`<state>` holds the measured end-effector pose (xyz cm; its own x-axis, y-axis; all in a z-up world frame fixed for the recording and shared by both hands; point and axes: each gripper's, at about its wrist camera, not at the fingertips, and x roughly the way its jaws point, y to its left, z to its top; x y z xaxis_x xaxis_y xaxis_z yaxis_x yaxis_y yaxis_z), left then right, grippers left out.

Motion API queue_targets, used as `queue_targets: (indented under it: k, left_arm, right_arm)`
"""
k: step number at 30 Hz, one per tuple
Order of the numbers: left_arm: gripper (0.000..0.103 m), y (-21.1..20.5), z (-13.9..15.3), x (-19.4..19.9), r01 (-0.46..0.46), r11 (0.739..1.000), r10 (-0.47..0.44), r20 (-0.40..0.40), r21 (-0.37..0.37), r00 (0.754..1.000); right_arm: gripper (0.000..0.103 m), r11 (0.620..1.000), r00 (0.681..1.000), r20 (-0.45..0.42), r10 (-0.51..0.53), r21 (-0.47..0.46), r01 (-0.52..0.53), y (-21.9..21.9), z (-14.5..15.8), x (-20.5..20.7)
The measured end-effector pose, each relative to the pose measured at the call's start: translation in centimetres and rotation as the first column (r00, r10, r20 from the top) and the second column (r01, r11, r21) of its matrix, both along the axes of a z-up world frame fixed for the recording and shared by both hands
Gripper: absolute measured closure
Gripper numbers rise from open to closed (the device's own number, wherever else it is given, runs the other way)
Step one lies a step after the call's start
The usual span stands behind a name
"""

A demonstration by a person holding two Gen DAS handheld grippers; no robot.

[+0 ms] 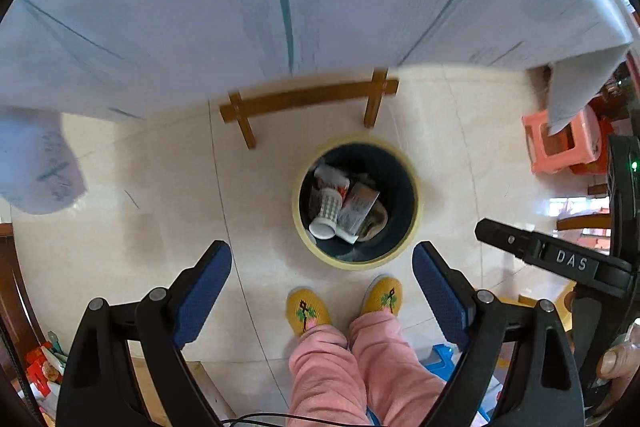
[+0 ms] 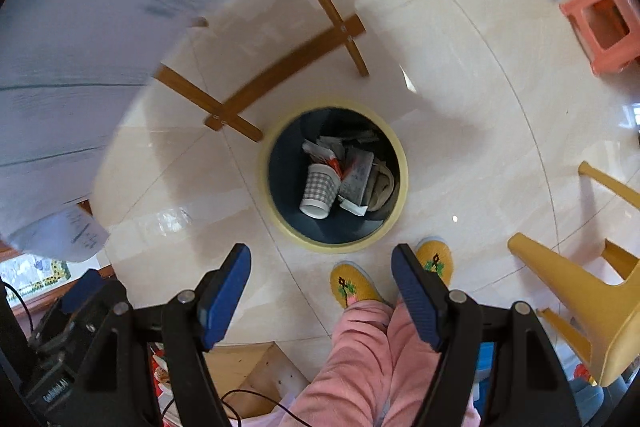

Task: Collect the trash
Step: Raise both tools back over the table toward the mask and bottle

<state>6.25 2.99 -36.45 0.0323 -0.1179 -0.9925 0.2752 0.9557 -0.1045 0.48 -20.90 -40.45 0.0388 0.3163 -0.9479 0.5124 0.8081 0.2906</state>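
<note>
Both blue-padded tools, left and right, hang spread apart and empty above the floor; the yellow-rimmed round dark bin holding a checked paper cup sits directly ahead, roughly equally near both.

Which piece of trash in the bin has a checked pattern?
The paper cup lying on its side in the bin; the crumpled wrappers beside it are plain or printed.
</note>
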Motion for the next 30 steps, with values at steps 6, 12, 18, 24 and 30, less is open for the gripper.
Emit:
queue_targets:
  k: [6,12,18,24,30]
  left_arm:
    - [0.012,0.7,8.6,0.0,0.029,0.998,-0.025,0.066,-0.052,0.998]
    - [0.012,0.6,16.1,-1.1,0.108,0.990,-0.095,0.137,-0.090,0.986]
    - [0.012,0.7,23.2,-1.4,0.176,0.976,-0.140,0.248,-0.130,0.959]
    - [0.012,1.3,29.0,-1.1,0.229,0.962,-0.160,0.372,-0.149,0.914]
    - [0.012,1.8,33.5,0.1,0.252,0.952,-0.144,0.473,-0.174,0.869]
  right_arm:
    - [0.030,0.999,0.997,0.075,0.034,-0.010,-0.034,1.1,7.9,-1.0]
    - [0.030,0.990,0.979,0.165,0.123,-0.092,-0.109,2.6,15.8,-1.4]
    - [0.030,0.983,0.950,0.274,0.148,-0.147,-0.110,4.1,22.6,-1.5]
    - [0.030,0.967,0.904,0.384,0.188,-0.233,-0.102,5.2,28.9,-0.9]
    - [0.030,0.957,0.859,0.473,0.199,-0.280,-0.068,5.2,33.3,0.2]
